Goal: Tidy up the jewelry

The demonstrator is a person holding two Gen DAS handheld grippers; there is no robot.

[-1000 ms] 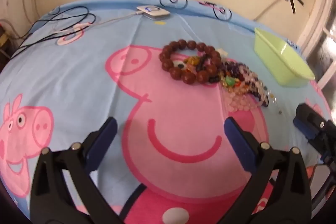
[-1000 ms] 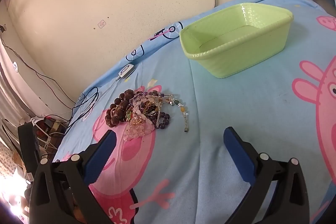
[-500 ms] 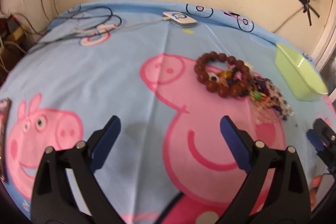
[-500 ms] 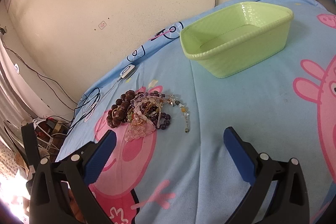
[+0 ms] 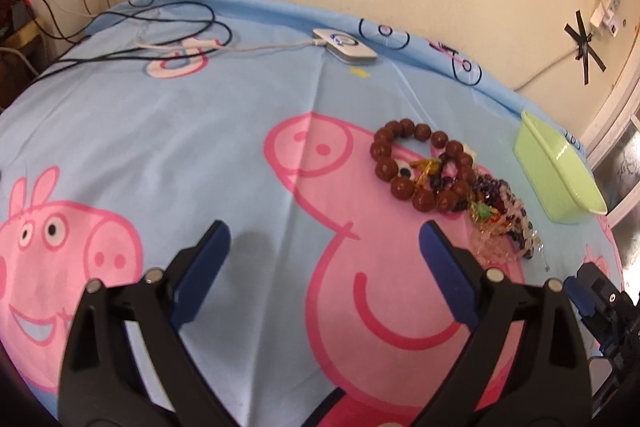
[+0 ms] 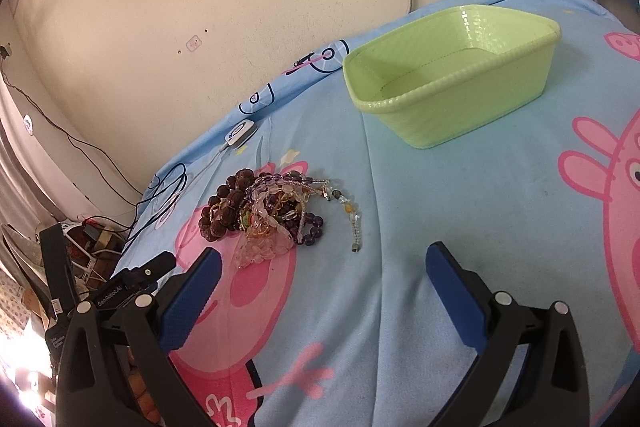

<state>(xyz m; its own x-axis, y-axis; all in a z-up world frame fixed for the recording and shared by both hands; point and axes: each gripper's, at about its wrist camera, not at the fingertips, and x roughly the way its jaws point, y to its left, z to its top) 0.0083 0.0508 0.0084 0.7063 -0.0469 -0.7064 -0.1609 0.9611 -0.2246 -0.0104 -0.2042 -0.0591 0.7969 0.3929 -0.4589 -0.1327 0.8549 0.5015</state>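
A tangled pile of bead jewelry (image 6: 268,215) lies on the pig-print sheet; it also shows in the left wrist view (image 5: 492,215). A brown bead bracelet (image 5: 416,167) lies at the pile's left end. An empty light-green basket (image 6: 452,83) stands behind the pile, and at the right in the left wrist view (image 5: 556,167). My left gripper (image 5: 324,247) is open and empty, above the sheet, short and left of the bracelet. My right gripper (image 6: 320,275) is open and empty, just in front of the pile.
A white device with a cable (image 5: 346,45) lies near the wall edge of the bed, with black cables (image 5: 160,27) to its left. Clutter and wires fill the floor at the left of the bed (image 6: 88,247). The right gripper shows at the left view's lower right (image 5: 600,303).
My left gripper has drawn back and swung left, so the jewelry pile sits farther right and smaller in its view. My right gripper has hardly moved.
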